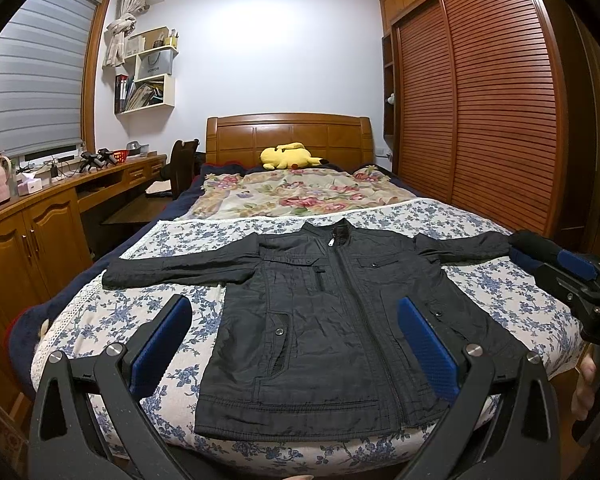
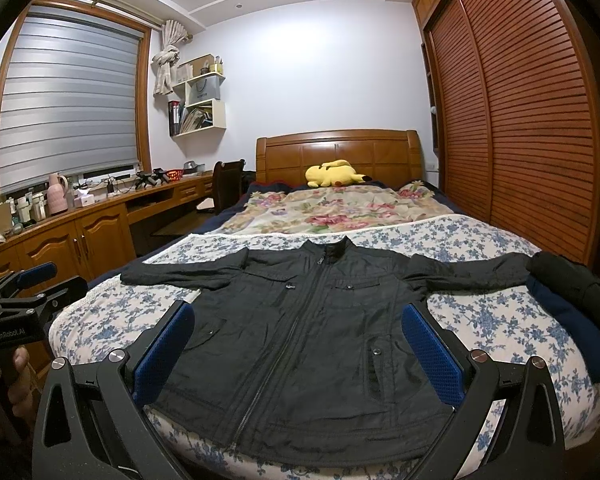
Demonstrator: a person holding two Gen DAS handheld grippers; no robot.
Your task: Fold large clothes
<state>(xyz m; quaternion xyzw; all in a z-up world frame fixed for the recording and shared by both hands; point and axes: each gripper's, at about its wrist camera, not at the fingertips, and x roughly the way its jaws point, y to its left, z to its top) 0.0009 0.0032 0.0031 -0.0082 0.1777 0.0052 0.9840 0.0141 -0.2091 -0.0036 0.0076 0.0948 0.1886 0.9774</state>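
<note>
Where the room is taken from largest item downward, the wardrobe (image 1: pixel 480 112) with slatted sliding doors fills the right wall, and the bed (image 1: pixel 500 216) occupies the centre, its wooden headboard (image 2: pixel 340 152) against the far wall. On the near half of the bed lies a blue-and-white floral sheet (image 2: pixel 480 320); a pink floral blanket (image 1: pixel 292 192) covers the far half. Spread flat on the floral sheet, front up and zipped, is the black jacket (image 1: pixel 320 328), collar toward the headboard, hem toward the foot of the bed, both sleeves stretched out sideways. Beside the right sleeve end, at the bed's right edge, sits a stack of folded dark clothes (image 2: pixel 572 304), black on top of navy. A desk and cabinets (image 2: pixel 100 220) run under the shuttered window on the left wall. A yellow plush toy (image 1: pixel 286 156) rests against the headboard. Both tools are held above the foot of the bed, clear of the fabric: the left gripper (image 1: pixel 294 344) has its blue-padded fingers spread wide with nothing between them, and the right gripper (image 2: pixel 298 352) is likewise spread and holds nothing.
</note>
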